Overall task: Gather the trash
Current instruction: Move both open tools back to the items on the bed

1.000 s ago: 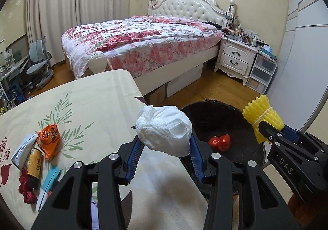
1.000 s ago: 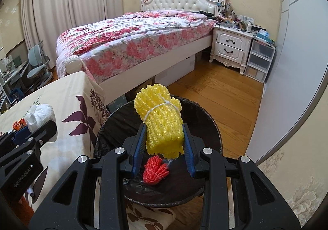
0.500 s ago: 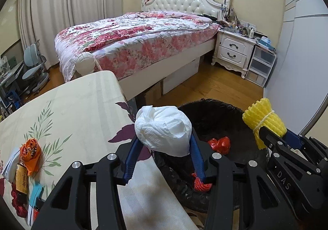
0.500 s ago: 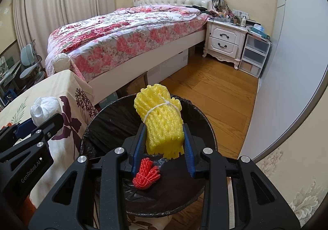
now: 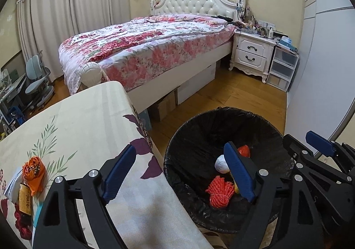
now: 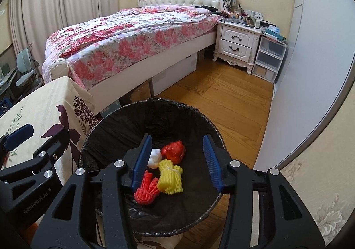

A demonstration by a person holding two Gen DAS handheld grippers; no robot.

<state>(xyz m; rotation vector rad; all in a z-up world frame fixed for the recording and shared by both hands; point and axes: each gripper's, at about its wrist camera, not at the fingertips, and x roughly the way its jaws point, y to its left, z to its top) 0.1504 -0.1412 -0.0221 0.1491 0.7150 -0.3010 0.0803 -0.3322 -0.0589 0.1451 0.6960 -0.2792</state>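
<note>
Two grippers are hanging over the black-lined bin (image 6: 111, 136), both w/ nothing between the pads. L gripper (image 5: 179, 173) is opening wide, one blue pad sitting over the table edge, the other over the bin's mouth; neither pad is touching anything. R gripper (image 6: 177, 160) is opening too, narrower than the L, jaws standing apart above the bin w/ trash showing through the gap well below. On the far left, the table (image 5: 88, 120) w/ its floral cloth is still carrying trash: an orange wrapper (image 5: 34, 171), a brown-yellow packet (image 5: 24, 199) just below it, plus white and red bits cut off by the frame edge, too squeezed to name. Moving right, inside the bin are lying a white wad (image 6: 154, 158), a red crumpled bag (image 6: 174, 151), an orange-red foam net (image 6: 145, 191) and a yellow foam net (image 6: 169, 177), all close together on the liner's bottom. In the left wrist view the L gripper's right finger is covering most of the yellow net and part of the white wad. Behind, a bed (image 5: 144, 49) w/ flowered quilt and a white nightstand (image 5: 251, 56) are standing well apart from the bin; items on the nightstand are too small to make out.
</note>
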